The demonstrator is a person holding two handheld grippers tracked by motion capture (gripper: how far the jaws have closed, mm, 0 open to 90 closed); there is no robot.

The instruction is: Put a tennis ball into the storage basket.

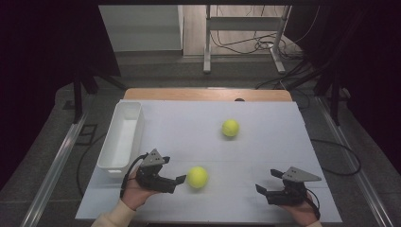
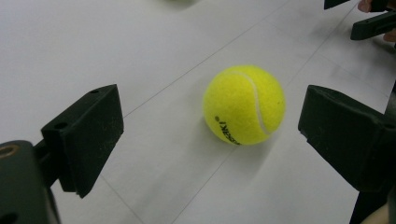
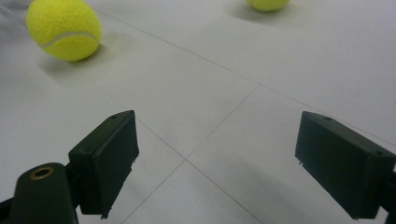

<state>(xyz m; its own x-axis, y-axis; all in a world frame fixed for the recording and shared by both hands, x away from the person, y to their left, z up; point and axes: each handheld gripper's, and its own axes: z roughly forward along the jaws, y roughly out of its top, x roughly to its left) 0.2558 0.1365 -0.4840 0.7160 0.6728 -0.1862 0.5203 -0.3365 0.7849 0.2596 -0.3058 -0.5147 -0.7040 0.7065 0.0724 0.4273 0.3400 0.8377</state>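
Observation:
Two yellow tennis balls lie on the white table top. The nearer ball (image 1: 197, 177) (image 2: 244, 105) (image 3: 64, 29) sits just ahead of my left gripper (image 1: 173, 170) (image 2: 210, 135), which is open; its jaws stand wide on either side and touch nothing. The farther ball (image 1: 230, 127) (image 3: 267, 3) rests near the middle of the table. At the front right, my right gripper (image 1: 267, 180) (image 3: 229, 163) is open over bare table, nothing between its jaws, pointing toward the nearer ball.
A long white bin (image 1: 122, 135) stands along the table's left edge, just behind my left hand. The other gripper (image 2: 373, 21) shows at the top right of the left gripper view. Cables and a metal stand lie on the floor beyond the table.

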